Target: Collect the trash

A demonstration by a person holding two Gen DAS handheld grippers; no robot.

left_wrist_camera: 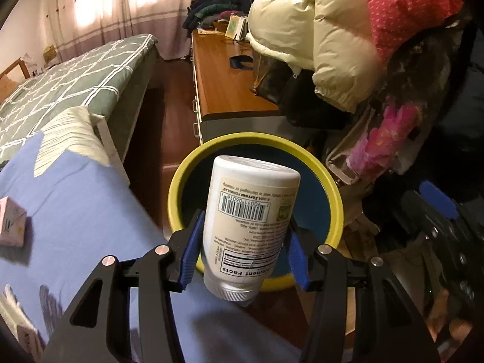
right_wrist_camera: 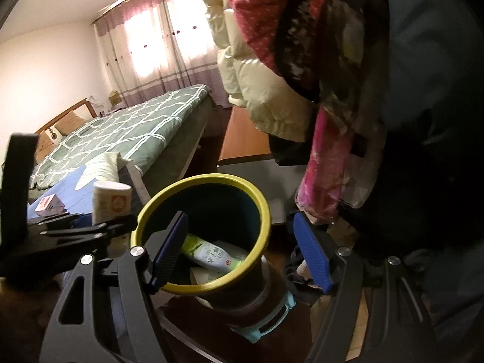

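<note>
A white bottle (left_wrist_camera: pixel 248 227) is clamped between the blue pads (left_wrist_camera: pixel 190 251) of the left gripper (left_wrist_camera: pixel 242 254). It is held upside down, cap end toward the camera and flat base pointing away. Its long axis runs along the gripper's own line, tipped a little toward 1 o'clock in the left wrist view.

The relation that matters is bottle to bin (left_wrist_camera: pixel 332 187). In the left wrist view the yellow-rimmed opening of the bin lies straight beyond the bottle, toward 12 o'clock. The bottle's far end is seen against the dark inside of the bin, within the ring of the rim. The cap end looks to lie over the near rim and the blue cloth (left_wrist_camera: pixel 75 199) at about 6 o'clock. From this it is judged that the bottle is carried above the mouth or just short of it; how high above cannot be told.

In the right wrist view the bottle (right_wrist_camera: pixel 110 201) is seen at about 10 o'clock from the bin (right_wrist_camera: pixel 260 202), beside the rim, so a little more travel toward the centre may be wanted before it is let go. With its base leading and its axis pointing into the opening, the bottle is expected to drop in base first once released.

The right gripper (right_wrist_camera: pixel 242 251) is spread wide and grasps nothing, though the bin's rim stands between its pads. A green-and-white packet (right_wrist_camera: pixel 211 255) already lies inside. The left gripper is the one placed for the drop.

A small carton (left_wrist_camera: pixel 10 224) still lies on the blue cloth at about 9 o'clock.
</note>
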